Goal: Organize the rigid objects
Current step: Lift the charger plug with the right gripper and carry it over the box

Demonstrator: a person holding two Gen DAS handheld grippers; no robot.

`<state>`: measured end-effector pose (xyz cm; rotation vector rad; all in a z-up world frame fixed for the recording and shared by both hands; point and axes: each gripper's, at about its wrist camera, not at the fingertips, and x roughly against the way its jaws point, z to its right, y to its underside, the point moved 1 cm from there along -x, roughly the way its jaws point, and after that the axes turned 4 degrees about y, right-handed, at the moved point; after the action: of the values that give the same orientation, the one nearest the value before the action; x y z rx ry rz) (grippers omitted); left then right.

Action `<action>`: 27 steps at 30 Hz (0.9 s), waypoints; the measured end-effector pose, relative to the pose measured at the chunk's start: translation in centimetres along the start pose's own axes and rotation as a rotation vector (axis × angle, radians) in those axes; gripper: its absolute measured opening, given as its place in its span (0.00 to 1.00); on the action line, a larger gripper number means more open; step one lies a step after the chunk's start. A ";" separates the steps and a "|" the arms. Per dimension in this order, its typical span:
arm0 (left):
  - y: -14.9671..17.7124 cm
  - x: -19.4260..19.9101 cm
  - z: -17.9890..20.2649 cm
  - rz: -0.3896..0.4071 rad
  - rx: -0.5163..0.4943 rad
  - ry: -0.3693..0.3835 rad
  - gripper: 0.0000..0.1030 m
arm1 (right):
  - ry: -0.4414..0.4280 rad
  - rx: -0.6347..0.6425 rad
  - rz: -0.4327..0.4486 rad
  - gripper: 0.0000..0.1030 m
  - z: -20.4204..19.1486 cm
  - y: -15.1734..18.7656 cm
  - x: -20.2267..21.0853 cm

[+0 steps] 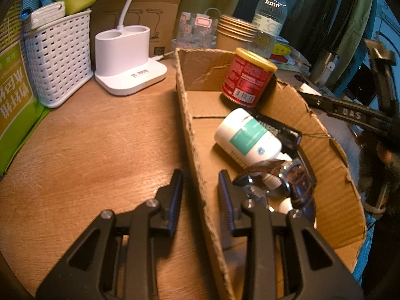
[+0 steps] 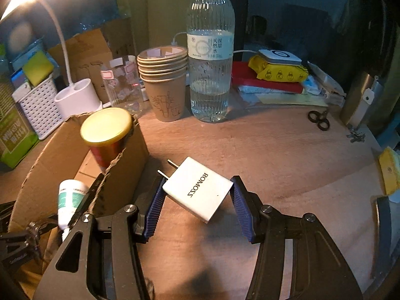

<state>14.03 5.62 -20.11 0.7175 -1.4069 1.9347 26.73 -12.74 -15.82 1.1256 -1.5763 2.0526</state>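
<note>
Right gripper (image 2: 197, 200): nearest my lens, clamped on the white ROMOSS wall charger (image 2: 198, 190); blue ribbed pads (image 2: 155, 207) press its two opposite corners, so it sits diagonally, prongs aimed at 10 o'clock.
Charger location: lifted over the wooden desk (image 2: 287, 155), just right of the cardboard box (image 2: 50, 155), not yet over its rim.
Handling: I judge it light, stiff and smooth-shelled; a corner grip could let it twist, so the flat side faces would be safer. I'd keep off the prongs.
Left gripper (image 1: 200, 195): parted, straddling the box's left wall (image 1: 190, 130); I cannot tell whether it pinches the cardboard.
Box contents: red can with yellow lid (image 1: 246, 77) upright at 12 o'clock, white bottle with teal label (image 1: 247, 137) lying mid-box, shiny glass items at 5 o'clock, unclear.
Next: I'd swing the charger toward 9 o'clock and release it low.
</note>
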 end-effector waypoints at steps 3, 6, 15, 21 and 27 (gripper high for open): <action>0.0 0.0 0.0 0.000 0.000 0.000 0.30 | 0.003 0.001 0.006 0.54 -0.2 0.5 1.1; 0.0 0.0 0.0 0.000 0.000 0.000 0.30 | 0.007 0.004 0.015 0.54 -0.5 0.8 2.2; 0.0 0.0 0.0 0.000 0.000 0.000 0.31 | 0.005 0.035 0.049 0.54 -2.1 0.9 4.9; 0.0 0.0 0.0 0.000 -0.001 0.001 0.31 | -0.015 0.068 0.073 0.54 -3.8 0.3 6.1; 0.0 0.0 0.0 0.000 -0.001 0.000 0.31 | -0.056 0.123 0.092 0.54 -6.4 -0.2 6.6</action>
<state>14.02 5.59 -20.11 0.7170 -1.4074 1.9342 20.17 -8.11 -11.32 1.1834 -1.5733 2.2231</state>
